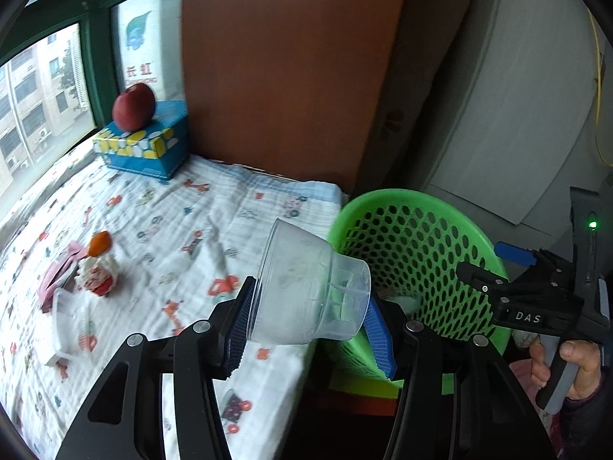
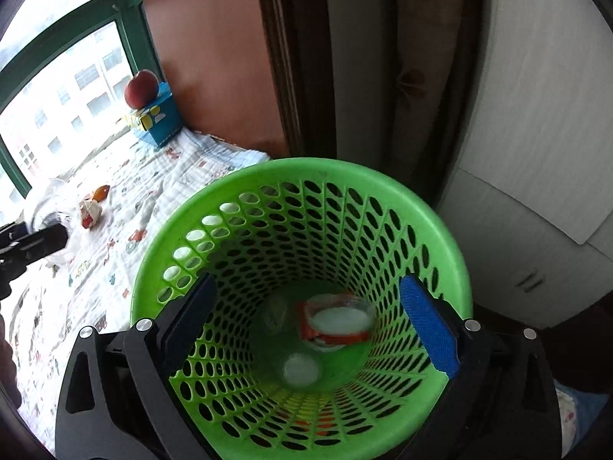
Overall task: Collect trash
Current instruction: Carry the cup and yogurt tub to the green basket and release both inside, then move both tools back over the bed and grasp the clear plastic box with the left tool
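My left gripper [image 1: 312, 291] is shut on a clear plastic cup [image 1: 306, 287], which lies tilted between the blue pads, above the bed's edge and just left of the green perforated basket [image 1: 402, 245]. In the right wrist view my right gripper [image 2: 308, 281] hangs open over the basket [image 2: 440, 237] with nothing between its fingers. Inside lie an orange and white tub [image 2: 337, 322] and clear cups [image 2: 300, 370]. On the bed remain a crumpled red and white wrapper [image 1: 95, 274], an orange scrap [image 1: 99, 243], a pink piece [image 1: 55, 280] and a clear container [image 1: 65, 322].
A red apple [image 1: 134, 105] sits on a blue tissue box [image 1: 143, 145] by the window at the bed's far end. A brown wooden panel [image 1: 287, 69] rises behind the bed. A white cabinet [image 2: 536, 191] stands right of the basket. A hand [image 1: 574, 364] grips the right gripper's handle.
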Demonstrator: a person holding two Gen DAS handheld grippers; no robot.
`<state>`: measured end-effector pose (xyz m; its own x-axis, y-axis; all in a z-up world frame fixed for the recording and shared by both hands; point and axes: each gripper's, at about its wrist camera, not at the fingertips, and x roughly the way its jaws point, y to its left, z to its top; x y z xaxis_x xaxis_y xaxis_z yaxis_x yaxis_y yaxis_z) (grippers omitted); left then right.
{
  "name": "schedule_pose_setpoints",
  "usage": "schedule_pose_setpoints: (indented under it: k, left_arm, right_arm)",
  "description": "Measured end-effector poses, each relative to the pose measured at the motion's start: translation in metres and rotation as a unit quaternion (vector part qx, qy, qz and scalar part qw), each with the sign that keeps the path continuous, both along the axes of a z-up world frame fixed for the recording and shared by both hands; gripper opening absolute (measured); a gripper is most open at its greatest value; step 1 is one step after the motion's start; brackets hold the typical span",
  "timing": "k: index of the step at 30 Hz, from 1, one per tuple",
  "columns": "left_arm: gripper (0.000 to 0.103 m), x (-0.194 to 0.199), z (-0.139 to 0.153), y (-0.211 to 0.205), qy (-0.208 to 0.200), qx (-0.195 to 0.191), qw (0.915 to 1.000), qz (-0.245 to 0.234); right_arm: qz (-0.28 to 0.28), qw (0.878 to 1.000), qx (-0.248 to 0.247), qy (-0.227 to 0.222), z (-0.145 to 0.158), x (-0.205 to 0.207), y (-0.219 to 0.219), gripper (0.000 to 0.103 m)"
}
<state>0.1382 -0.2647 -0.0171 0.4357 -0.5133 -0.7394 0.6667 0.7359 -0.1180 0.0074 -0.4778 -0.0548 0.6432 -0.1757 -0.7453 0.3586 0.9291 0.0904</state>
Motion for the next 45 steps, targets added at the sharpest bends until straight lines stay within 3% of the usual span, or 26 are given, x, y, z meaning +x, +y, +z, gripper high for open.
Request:
schedule_pose_setpoints:
  k: [18, 23, 25, 34, 45]
  left_arm:
    - [0.052, -0.031, -0.034, -0.082, 0.025, 0.046, 0.9959, -0.073]
    - [0.067, -0.034, -0.039, -0.090, 0.032, 0.049, 0.9955, -0.075]
    - [0.067, -0.035, -0.038, -0.090, 0.035, 0.043, 0.9955, -0.077]
    - [0.067, -0.037, -0.024, -0.061, 0.014, 0.038, 0.9979, -0.050]
    - [0.067, -0.024, -0.015, 0.031, 0.002, 0.029, 0.9989, 0.038]
  right_arm:
    - [-0.024, 0.999, -0.010, -0.019, 0.010, -0.043, -0.016, 0.095]
    - [-0.028, 0.999, -0.005, -0.021, 0.010, -0.049, -0.020, 0.095]
    - [-0.029, 0.999, -0.004, -0.022, 0.011, -0.052, -0.020, 0.095]
    - [-0.011, 0.999, 0.005, -0.036, 0.019, -0.052, -0.004, 0.095]
    - [0.049, 0.998, -0.002, -0.042, 0.030, -0.024, 0.049, 0.095]
